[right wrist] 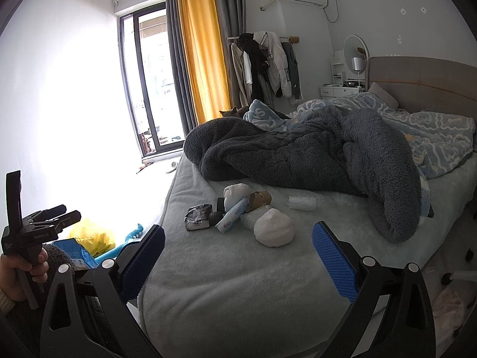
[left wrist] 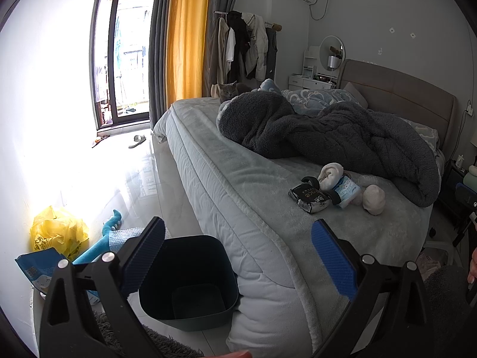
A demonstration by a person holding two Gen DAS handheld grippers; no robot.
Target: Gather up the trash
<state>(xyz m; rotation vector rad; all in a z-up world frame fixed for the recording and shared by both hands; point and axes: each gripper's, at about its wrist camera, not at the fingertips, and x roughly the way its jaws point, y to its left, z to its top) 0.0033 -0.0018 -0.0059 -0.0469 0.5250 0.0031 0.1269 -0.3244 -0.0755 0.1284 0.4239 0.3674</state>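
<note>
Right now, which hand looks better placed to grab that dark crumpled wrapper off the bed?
Probably the right gripper: it's open over the bed, facing the wrapper. The left gripper hangs over the bin.

Both wrist views look along the bed [left wrist: 226, 179] toward the window [right wrist: 152, 89], the left one from beside its edge above the bin [left wrist: 184, 280], sharing the same clutter.

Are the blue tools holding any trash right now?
No. The left tool and the right tool are both open and empty. The dark wrapper lies untouched on the bed.
</note>
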